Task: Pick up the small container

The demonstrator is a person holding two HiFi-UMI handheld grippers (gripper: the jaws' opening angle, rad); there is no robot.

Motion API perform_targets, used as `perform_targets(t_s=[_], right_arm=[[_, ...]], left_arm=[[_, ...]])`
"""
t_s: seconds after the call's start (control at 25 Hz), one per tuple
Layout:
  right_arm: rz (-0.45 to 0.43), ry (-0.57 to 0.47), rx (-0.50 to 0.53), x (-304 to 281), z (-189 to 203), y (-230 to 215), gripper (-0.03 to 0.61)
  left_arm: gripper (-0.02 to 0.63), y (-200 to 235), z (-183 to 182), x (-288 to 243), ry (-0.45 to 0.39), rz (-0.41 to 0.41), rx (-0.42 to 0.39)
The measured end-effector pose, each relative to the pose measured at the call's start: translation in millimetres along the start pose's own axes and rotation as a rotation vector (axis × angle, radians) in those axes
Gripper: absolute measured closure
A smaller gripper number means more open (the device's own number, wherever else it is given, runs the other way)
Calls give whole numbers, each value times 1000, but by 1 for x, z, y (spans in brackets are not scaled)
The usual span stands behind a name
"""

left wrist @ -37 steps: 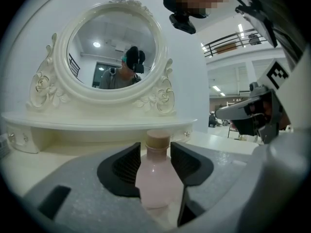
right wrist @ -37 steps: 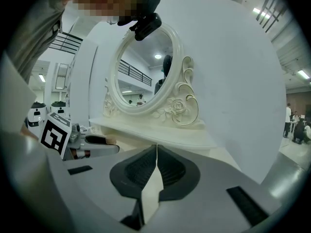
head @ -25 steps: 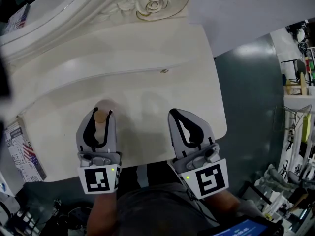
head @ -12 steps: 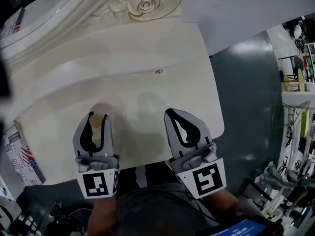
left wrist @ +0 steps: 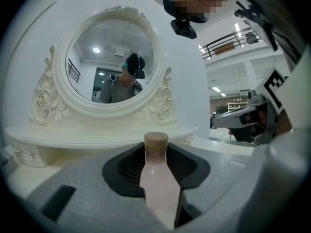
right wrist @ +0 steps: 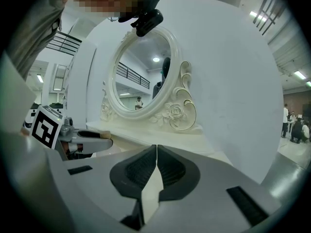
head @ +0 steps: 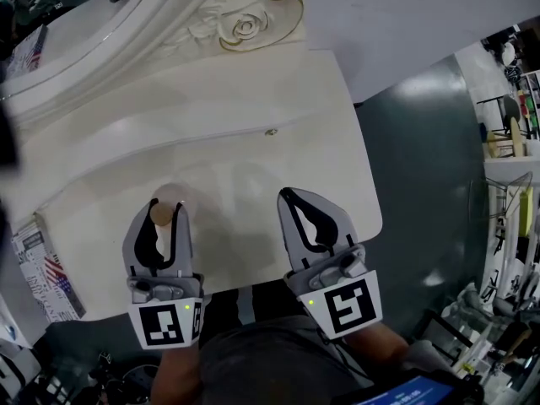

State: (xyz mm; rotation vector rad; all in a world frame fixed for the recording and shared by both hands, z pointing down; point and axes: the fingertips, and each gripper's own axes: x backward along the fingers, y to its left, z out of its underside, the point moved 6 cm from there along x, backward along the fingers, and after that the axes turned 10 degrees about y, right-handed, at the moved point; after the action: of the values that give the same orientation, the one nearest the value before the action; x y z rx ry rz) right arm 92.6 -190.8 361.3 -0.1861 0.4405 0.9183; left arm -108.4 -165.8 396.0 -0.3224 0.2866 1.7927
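A small pale pink bottle with a tan cap point(head: 161, 213) point(left wrist: 156, 174) stands between the jaws of my left gripper point(head: 164, 206) point(left wrist: 155, 164), which is shut on its body. The cap sticks out past the jaw tips. In the head view the gripper and bottle sit over the front left part of the cream dressing table point(head: 253, 159). My right gripper point(head: 288, 197) point(right wrist: 155, 152) is over the table's front right, its jaws shut together with nothing between them.
An ornate white oval mirror point(left wrist: 111, 64) point(right wrist: 141, 76) with carved roses point(head: 245, 25) stands at the back of the table. A small drawer knob point(head: 271, 132) shows on the table front. Grey floor point(head: 430, 159) lies to the right, with boxes point(head: 38, 268) at the left.
The view has shifted slightly; both grippers sit a little lower and to the left in the head view. The left gripper's hold on the bottle is unchanged.
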Motion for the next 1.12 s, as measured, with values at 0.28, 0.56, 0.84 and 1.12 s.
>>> perform_targets(t_s=[0.28, 0.56, 0.84, 1.12], right_arm=[[19, -44, -4, 7, -16, 7, 565], [49, -109, 1, 23, -46, 9, 565], [77, -181, 16, 37, -81, 19, 565], [86, -244, 40, 47, -109, 27, 565]], left_arm=[[471, 4, -27, 14, -33, 0, -15], [471, 8, -73, 35, -85, 1, -11], [471, 20, -111, 59, -154, -18, -18], [471, 27, -142, 82, -206, -53, -53]])
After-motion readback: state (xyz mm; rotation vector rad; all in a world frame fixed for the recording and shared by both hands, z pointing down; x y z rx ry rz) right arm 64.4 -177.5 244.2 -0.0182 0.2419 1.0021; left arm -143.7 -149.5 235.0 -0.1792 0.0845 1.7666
